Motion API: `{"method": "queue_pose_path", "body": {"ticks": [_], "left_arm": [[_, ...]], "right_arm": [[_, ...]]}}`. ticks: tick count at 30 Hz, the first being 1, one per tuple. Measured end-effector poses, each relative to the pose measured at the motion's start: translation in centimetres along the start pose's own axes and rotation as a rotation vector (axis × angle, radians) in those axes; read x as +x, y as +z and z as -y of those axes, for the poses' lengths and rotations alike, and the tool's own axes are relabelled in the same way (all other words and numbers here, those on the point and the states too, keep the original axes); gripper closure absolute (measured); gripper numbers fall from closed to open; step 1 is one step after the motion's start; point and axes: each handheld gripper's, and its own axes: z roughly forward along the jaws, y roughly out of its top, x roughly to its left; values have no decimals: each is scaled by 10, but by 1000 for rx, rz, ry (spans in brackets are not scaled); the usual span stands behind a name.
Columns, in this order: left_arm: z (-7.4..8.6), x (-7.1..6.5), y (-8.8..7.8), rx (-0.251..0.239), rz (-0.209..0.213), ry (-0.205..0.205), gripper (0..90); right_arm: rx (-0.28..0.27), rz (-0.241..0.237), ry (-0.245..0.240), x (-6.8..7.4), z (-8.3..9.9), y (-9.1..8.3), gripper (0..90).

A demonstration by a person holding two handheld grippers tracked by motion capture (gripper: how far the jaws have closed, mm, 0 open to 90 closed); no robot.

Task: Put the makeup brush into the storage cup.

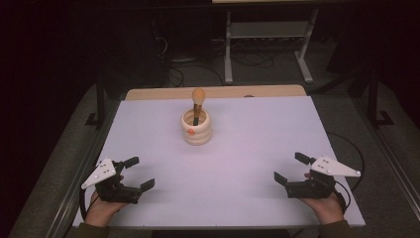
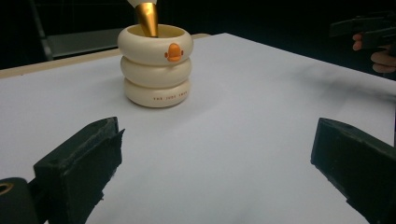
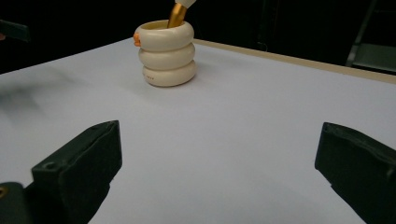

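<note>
From the high view, a cream ringed holder (image 1: 195,128) is seen standing upright at the far middle of the white table (image 1: 247,163), with a brush (image 1: 198,101) standing in it, rounded head up. The left gripper (image 1: 139,173) rests at the near left and the right gripper (image 1: 292,169) at the near right, both spread wide and holding nothing, well apart from the holder.

In the left gripper view, the holder (image 2: 155,65) is shown ahead, its orange duck mark turned toward the camera, and the brush's gold ferrule (image 2: 148,18) rises from its mouth.

In the right gripper view, the holder (image 3: 167,52) lies far left. The brush is best approached with one gripper, the stem pinched above the rim and lifted straight up, while the holder is steadied so it is not tipped.
</note>
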Motion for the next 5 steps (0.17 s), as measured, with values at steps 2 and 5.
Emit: {"method": "queue_pose_path", "body": {"ticks": [2, 5], "left_arm": [[0, 0, 1, 3, 1, 2, 18], [1, 0, 2, 11, 5, 3, 18]], "right_arm": [[-2, 0, 0, 0, 0, 0, 0], [-2, 1, 0, 0, 0, -1, 0]]}}
